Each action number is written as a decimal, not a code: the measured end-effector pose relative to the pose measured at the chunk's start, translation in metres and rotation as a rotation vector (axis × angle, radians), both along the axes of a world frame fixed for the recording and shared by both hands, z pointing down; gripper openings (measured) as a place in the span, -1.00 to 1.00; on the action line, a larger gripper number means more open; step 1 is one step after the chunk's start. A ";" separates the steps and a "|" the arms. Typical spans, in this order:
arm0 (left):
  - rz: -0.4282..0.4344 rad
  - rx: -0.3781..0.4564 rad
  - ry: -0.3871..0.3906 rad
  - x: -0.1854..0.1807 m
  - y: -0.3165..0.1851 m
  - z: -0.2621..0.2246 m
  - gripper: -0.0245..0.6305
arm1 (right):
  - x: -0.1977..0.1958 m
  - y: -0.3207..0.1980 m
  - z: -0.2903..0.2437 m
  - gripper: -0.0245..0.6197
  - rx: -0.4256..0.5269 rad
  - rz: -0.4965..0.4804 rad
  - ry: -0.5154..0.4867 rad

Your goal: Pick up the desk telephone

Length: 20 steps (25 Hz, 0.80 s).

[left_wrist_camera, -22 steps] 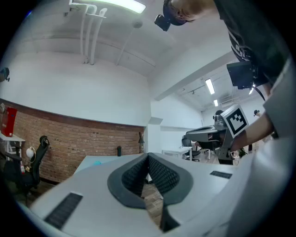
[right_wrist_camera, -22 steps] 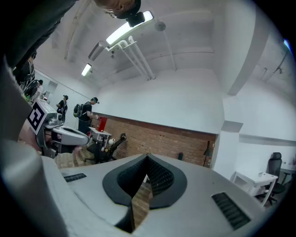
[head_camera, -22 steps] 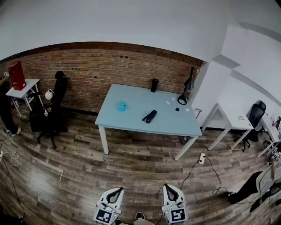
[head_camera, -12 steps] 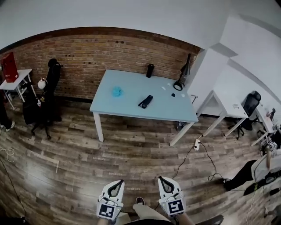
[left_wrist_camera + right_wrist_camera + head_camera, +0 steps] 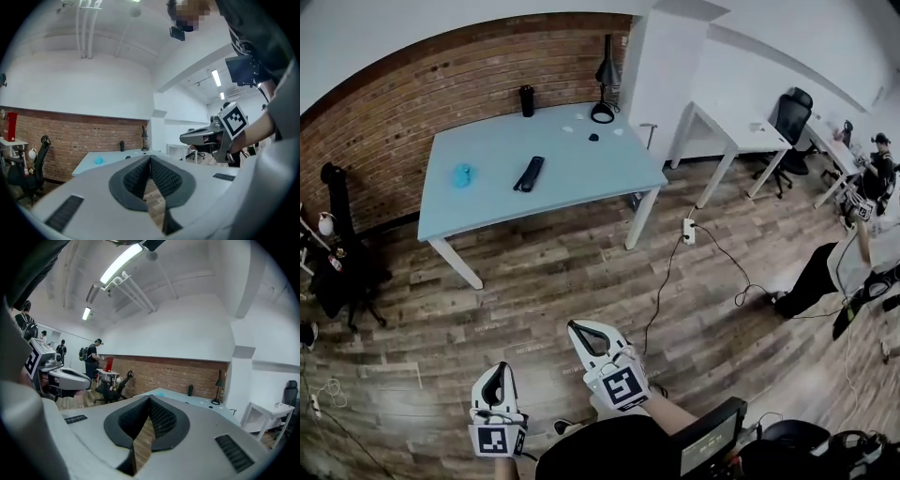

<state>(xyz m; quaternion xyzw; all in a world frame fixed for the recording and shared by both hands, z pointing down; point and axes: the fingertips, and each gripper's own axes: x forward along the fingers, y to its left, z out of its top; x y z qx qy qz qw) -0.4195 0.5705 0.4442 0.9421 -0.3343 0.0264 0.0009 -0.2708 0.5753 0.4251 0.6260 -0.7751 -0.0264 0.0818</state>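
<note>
The black desk telephone handset (image 5: 530,173) lies on the light blue table (image 5: 581,178) far ahead, across the wooden floor. My left gripper (image 5: 498,377) is low at the bottom left of the head view, shut with nothing in it. My right gripper (image 5: 580,332) is beside it, a little higher and further forward, also shut and empty. In the left gripper view the jaws (image 5: 150,158) meet at the tips and the right gripper (image 5: 211,138) shows to the right. In the right gripper view my jaws (image 5: 150,400) are together too.
On the table stand a blue object (image 5: 463,174), a dark bottle (image 5: 526,99) and a black desk lamp (image 5: 605,89). A white desk (image 5: 741,141) and office chair (image 5: 789,117) are to the right. A black chair (image 5: 342,253) stands left. Cables (image 5: 694,244) cross the floor.
The head view has swung, so the table now sits upper left and looks tilted. The right gripper has risen and moved forward; the left has dropped toward the bottom left.
</note>
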 end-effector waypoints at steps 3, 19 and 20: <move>0.007 0.011 -0.037 0.037 -0.014 0.000 -0.87 | 0.039 -0.011 0.005 -0.90 -0.003 0.007 0.008; 0.010 0.003 -0.148 0.139 -0.077 0.010 -0.87 | 0.173 -0.040 0.057 -0.90 -0.106 0.160 -0.134; 0.005 -0.009 -0.143 0.140 -0.086 0.013 -0.87 | 0.177 -0.046 0.057 -0.90 -0.113 0.175 -0.130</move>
